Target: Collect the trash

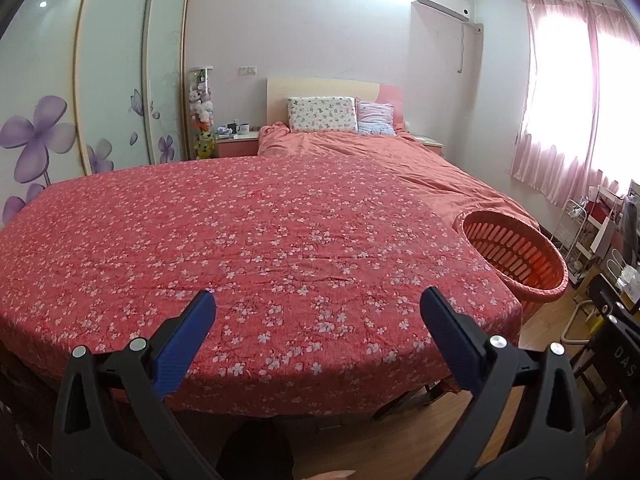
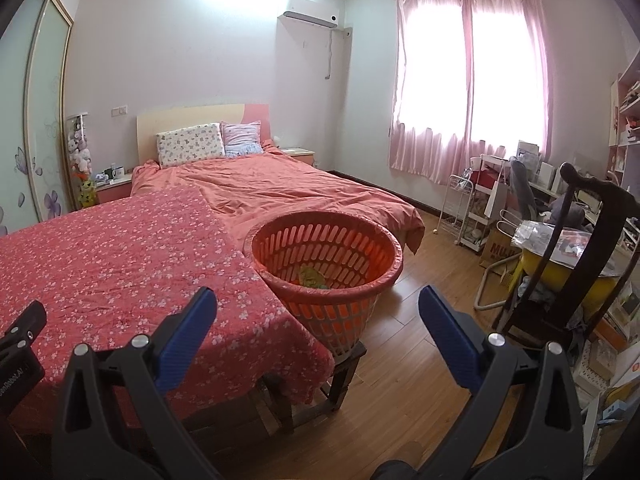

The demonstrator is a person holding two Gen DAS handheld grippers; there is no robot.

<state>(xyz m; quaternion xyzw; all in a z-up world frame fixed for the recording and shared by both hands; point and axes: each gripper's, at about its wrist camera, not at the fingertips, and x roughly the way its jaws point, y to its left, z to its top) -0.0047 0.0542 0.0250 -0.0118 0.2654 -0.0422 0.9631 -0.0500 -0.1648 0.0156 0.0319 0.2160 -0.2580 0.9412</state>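
Note:
An orange slatted plastic basket [image 2: 326,272] stands on a dark wooden stool [image 2: 344,364] at the right front corner of the bed; it also shows in the left wrist view [image 1: 516,256]. A greenish crumpled piece of trash [image 2: 312,278] lies inside it. My left gripper [image 1: 316,300] is open and empty, above the front of the red floral bedspread [image 1: 240,240]. My right gripper [image 2: 316,300] is open and empty, just in front of the basket. Part of the left gripper [image 2: 20,344] shows at the left edge of the right wrist view.
The bed's far half has a plain pink quilt [image 2: 280,188] and two pillows [image 2: 192,150]. A wardrobe [image 1: 100,80] stands to the left. A dark wooden chair [image 2: 568,248], a wire rack [image 2: 460,208] and clutter fill the right side. Wood floor [image 2: 408,352] lies between.

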